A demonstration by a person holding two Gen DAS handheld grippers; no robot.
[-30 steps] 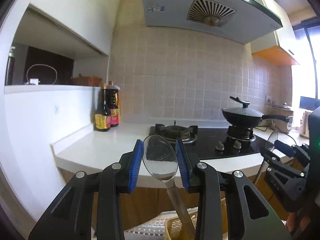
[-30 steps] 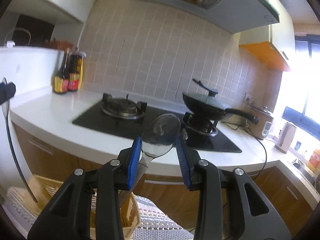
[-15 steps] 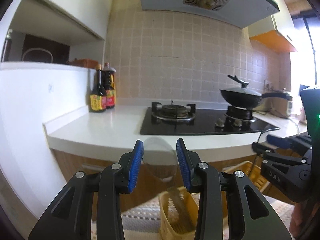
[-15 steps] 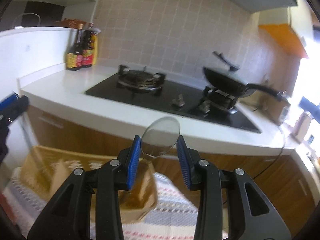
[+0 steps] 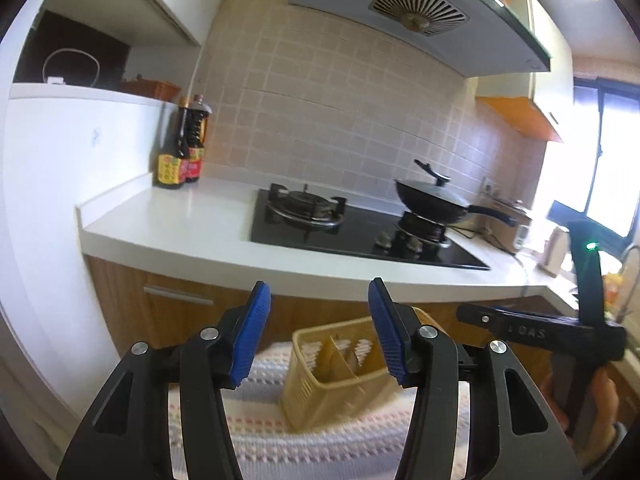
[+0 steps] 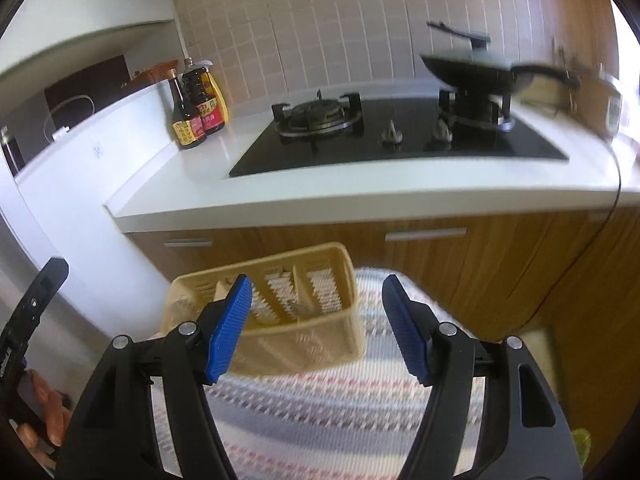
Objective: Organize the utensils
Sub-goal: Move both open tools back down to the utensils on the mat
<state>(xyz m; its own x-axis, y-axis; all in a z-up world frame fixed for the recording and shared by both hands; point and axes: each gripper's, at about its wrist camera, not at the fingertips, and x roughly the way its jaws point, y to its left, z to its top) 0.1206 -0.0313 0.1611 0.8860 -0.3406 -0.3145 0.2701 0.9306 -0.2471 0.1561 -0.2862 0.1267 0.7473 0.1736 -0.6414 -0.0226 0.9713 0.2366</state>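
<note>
kitchen scene. white table (image 5: pixel 192 220) along the tiled wall carries a black gas hob (image 5: pixel 352 232), a lidded black wok (image 5: pixel 434 200) on the right burner, two dark sauce bottles (image 5: pixel 180 152) at the left end by the white partition. range hood (image 5: pixel 400 12) overhead. wood cabinet fronts (image 6: pixel 480 256) below the table edge. kettle and small appliances far right by the window, blurred.

my left gripper (image 5: pixel 320 330) is spread wide, nothing between the blue pads (image 5: pixel 252 332). my right gripper (image 6: pixel 316 330) is also spread wide with nothing in it. in the left view my right gripper (image 5: pixel 540 332) shows at the right edge, side on, green light lit; in the right view my left gripper (image 6: pixel 32 312) is at the left edge with fingers of my hand (image 6: pixel 48 412) on it.

yellow slotted utensil caddy (image 5: pixel 340 372) stands on a striped woven cloth (image 5: pixel 304 452), in front of the cabinets. it sits below and between my left pads, partly hidden behind the right-hand one. in the right view the caddy (image 6: pixel 280 308) is low left of centre, my left-hand pad overlapping its front. dividers visible; something lies in the compartments, too blurred to tell what. nothing blocks the caddy top.
</note>
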